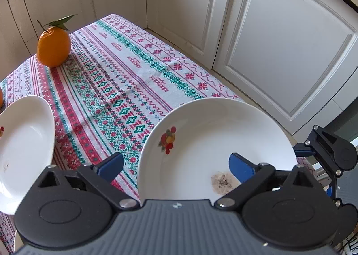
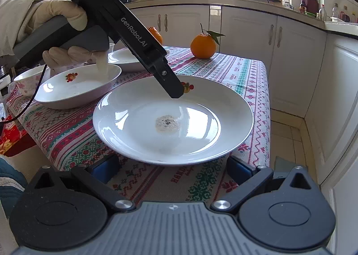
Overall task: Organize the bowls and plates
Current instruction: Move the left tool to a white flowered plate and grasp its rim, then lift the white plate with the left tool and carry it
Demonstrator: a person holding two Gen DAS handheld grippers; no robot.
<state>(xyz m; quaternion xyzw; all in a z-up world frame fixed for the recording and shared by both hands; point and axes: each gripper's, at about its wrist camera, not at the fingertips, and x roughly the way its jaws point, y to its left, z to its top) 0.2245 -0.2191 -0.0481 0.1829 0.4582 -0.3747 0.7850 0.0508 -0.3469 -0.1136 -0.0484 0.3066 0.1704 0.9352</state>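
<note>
A white plate [image 1: 201,134] with a fruit motif and a dirty speckled patch lies on the patterned tablecloth [image 1: 125,71]. My left gripper [image 1: 176,166] is open and straddles the plate's rim, one blue finger [image 1: 111,165] over the cloth and the other over the plate's inside. In the right wrist view the same plate [image 2: 138,118] fills the middle, and the left gripper [image 2: 176,94] slants down onto its far rim near the motif. My right gripper [image 2: 172,170] is open just before the plate's near rim, with only cloth between its fingers.
A deep white plate [image 2: 78,89] sits left of the main one, with another plate [image 2: 127,60] and a small bowl [image 2: 24,83] behind. Two oranges [image 2: 203,46] [image 2: 155,34] stand at the far side. A gloved hand [image 2: 67,15] holds the left gripper. Cabinets [image 1: 279,42] border the table.
</note>
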